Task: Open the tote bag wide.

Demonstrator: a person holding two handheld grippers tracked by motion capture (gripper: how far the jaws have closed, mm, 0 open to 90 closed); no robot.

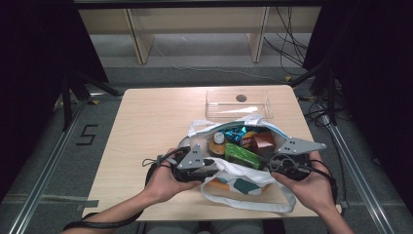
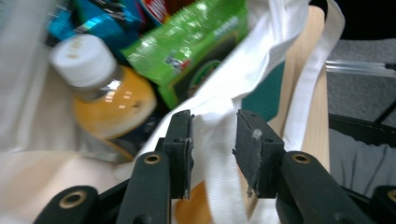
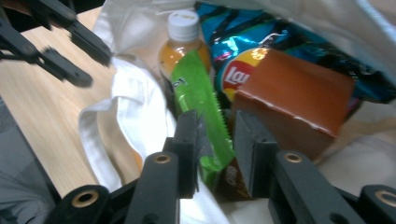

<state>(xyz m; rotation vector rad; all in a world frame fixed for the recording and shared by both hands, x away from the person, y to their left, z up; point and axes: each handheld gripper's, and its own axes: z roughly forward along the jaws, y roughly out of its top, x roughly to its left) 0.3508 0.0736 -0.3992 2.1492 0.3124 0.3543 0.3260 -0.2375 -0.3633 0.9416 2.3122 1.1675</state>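
Note:
A white tote bag (image 1: 243, 170) lies open on the wooden table (image 1: 151, 122), packed with snacks. Inside are a bottle of orange drink with a white cap (image 1: 217, 143), a green packet (image 1: 241, 155), a blue foil bag (image 1: 235, 131), a Lay's chip bag (image 3: 233, 70) and a brown box (image 1: 265, 141). My left gripper (image 1: 213, 169) is at the bag's near left rim, and a band of white fabric (image 2: 217, 140) runs through its open jaws. My right gripper (image 1: 269, 161) is at the right rim, open, with the green packet's end (image 3: 212, 135) between its jaws beside the brown box (image 3: 294, 98).
A clear plastic tray (image 1: 238, 103) sits at the table's far edge behind the bag. The bag's white straps (image 1: 253, 202) hang toward the near table edge. Bare tabletop stretches to the left of the bag. Wooden shelving and cables stand beyond the table.

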